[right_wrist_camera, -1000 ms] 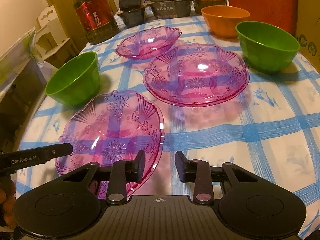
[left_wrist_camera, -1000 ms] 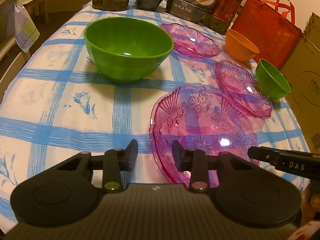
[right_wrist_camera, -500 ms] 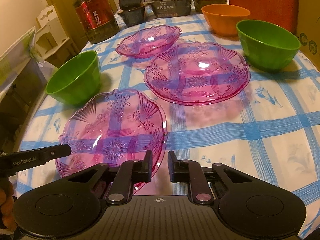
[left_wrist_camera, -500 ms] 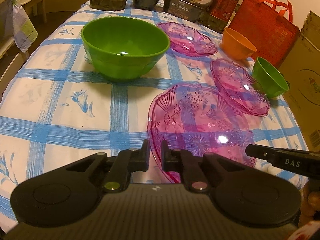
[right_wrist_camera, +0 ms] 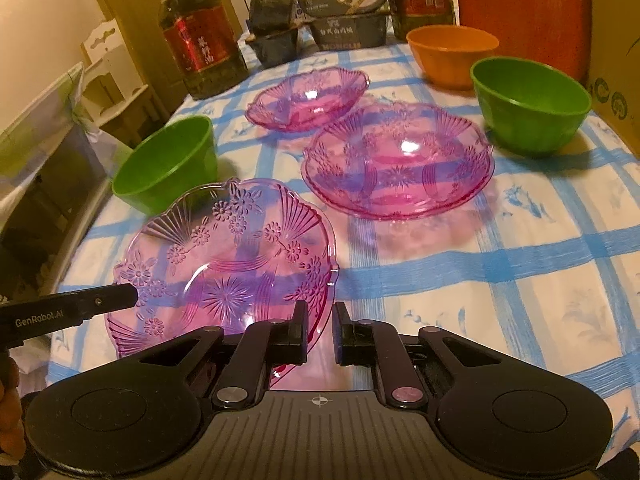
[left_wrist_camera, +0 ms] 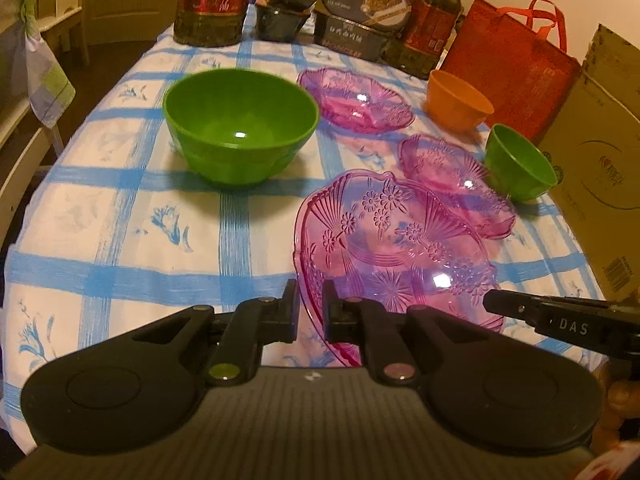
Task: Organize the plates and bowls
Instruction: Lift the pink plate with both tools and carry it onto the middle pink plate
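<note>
Two grippers clamp one pink glass plate (right_wrist_camera: 224,264) at opposite rim edges: left gripper (left_wrist_camera: 310,312) on its left rim, right gripper (right_wrist_camera: 320,332) on its right rim. Plate tilted, near edge of checked tablecloth (left_wrist_camera: 120,216). Two more pink plates (right_wrist_camera: 400,160) and green bowl (left_wrist_camera: 240,124) beyond.

We're looking across a desk (left_wrist_camera: 120,216) draped in a white cloth with a blue check and small blue flower prints, all under warm, yellowish indoor light. Behind it we see a plain pale wall (right_wrist_camera: 36,12) and a wooden door (left_wrist_camera: 124,0). Off to the left stands a cream chair (left_wrist_camera: 24,128) with a patterned cloth (left_wrist_camera: 44,76) hanging over it, above a dark floor (left_wrist_camera: 108,60).
</note>
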Action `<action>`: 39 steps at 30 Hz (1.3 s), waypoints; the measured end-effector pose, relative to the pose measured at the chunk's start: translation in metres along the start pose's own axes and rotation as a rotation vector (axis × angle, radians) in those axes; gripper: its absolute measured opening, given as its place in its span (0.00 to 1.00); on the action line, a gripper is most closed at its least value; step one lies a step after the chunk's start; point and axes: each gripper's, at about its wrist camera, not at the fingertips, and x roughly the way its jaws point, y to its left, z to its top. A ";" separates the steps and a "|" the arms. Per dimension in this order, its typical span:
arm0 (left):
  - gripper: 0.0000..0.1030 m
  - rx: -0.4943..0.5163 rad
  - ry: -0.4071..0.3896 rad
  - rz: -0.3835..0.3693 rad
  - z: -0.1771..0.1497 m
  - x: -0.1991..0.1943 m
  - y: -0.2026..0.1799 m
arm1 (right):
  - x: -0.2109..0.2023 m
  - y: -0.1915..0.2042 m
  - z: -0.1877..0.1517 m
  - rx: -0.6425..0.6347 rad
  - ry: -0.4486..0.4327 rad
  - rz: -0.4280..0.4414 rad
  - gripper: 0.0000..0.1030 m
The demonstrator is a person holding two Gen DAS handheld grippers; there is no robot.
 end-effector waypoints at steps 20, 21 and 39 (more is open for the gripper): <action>0.09 0.070 -0.060 -0.101 0.061 0.034 -0.071 | -0.032 -0.048 0.046 0.057 -0.115 -0.091 0.12; 0.09 0.068 -0.059 -0.110 0.066 0.039 -0.075 | -0.031 -0.053 0.050 0.058 -0.119 -0.098 0.12; 0.09 0.086 -0.034 -0.117 0.103 0.113 -0.104 | 0.013 -0.101 0.092 0.065 -0.116 -0.166 0.12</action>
